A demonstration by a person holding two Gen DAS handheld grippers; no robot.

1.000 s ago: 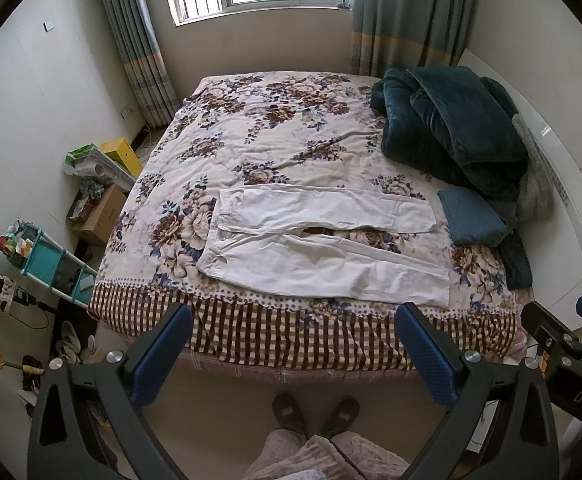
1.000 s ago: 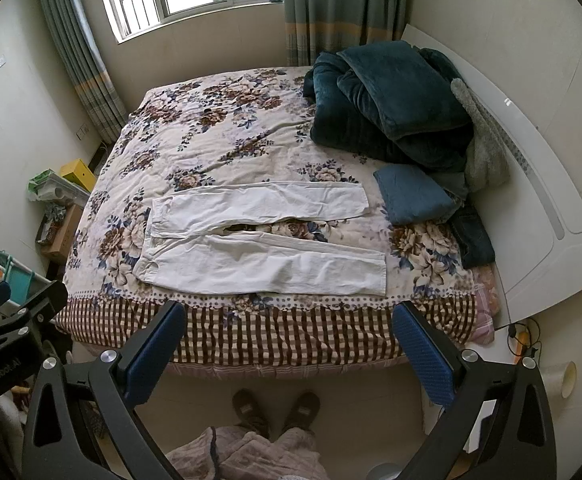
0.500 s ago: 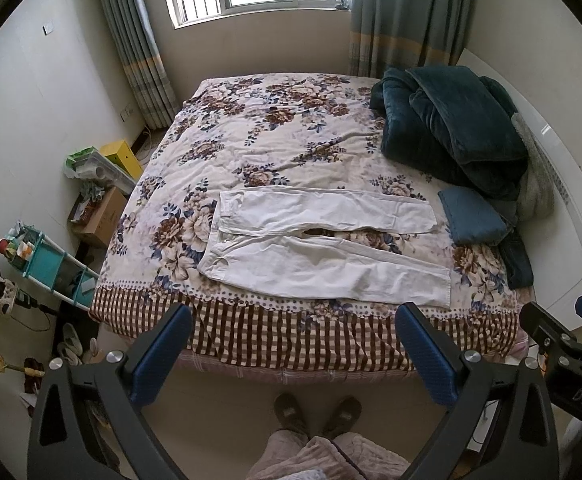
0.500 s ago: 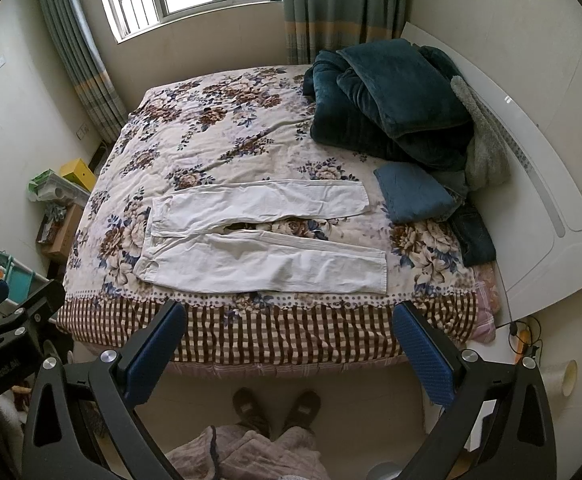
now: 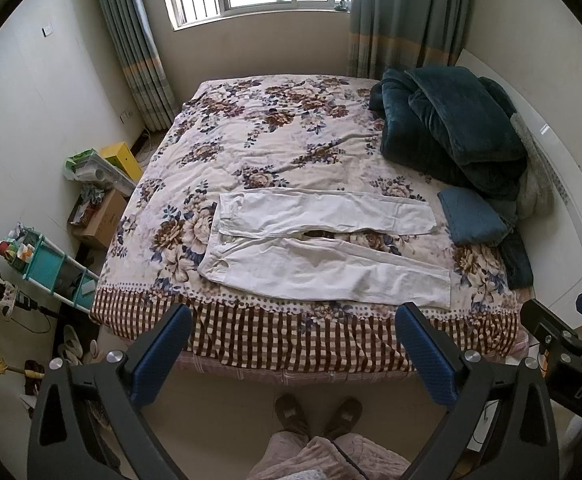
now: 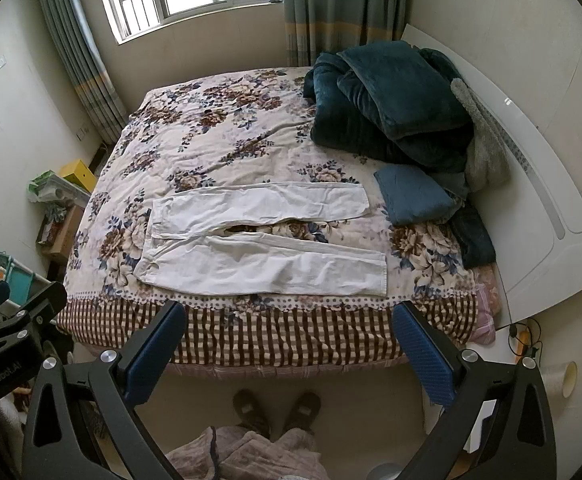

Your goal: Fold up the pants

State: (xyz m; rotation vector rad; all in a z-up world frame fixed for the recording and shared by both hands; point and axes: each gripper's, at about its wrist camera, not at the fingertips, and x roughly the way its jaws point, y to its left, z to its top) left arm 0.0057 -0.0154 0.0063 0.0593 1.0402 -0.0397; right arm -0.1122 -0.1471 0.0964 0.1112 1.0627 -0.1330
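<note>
The white pants (image 5: 323, 256) are spread flat near the foot edge of the floral bedspread (image 5: 275, 136), waistband toward the window-side curtain end, legs slightly split, probably laid out so each leg is easy to reach. Both the left gripper (image 5: 293, 356) and right gripper (image 6: 285, 354) hang well short of the pants with jaws spread wide and empty, so I'd guess no fold's begun.
</note>
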